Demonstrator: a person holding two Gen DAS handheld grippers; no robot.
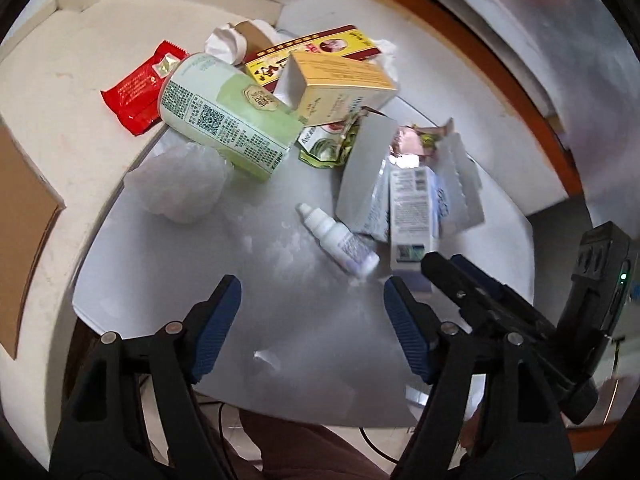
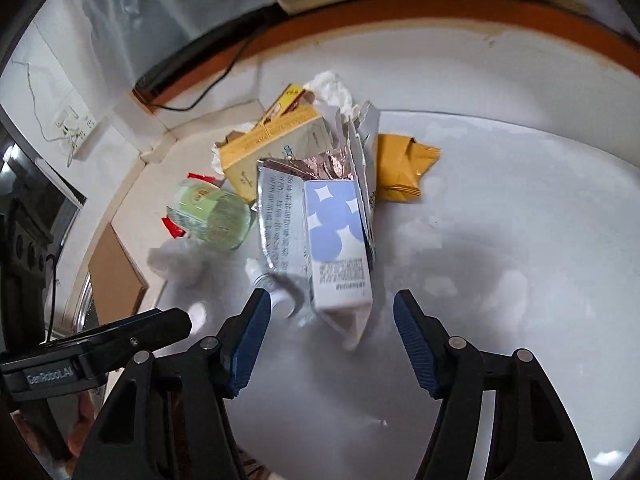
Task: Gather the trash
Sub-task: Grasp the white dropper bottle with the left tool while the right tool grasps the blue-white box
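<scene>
While splayed empty, both hand-held grippers (image 1: 312,316) (image 2: 328,328) overhang trash pile (image 1: 304,120).

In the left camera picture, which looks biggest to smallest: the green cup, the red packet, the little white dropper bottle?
1. Green cup
2. Red packet, though it lies farther away, so it may be less small than it looks
3. Dropper bottle

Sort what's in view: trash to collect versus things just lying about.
Trash: green cup, red wrapper, yellow box, dropper bottle, blue box, orange packet, tissue.

Lying about: cardboard sheet, cable, wall socket.
</scene>
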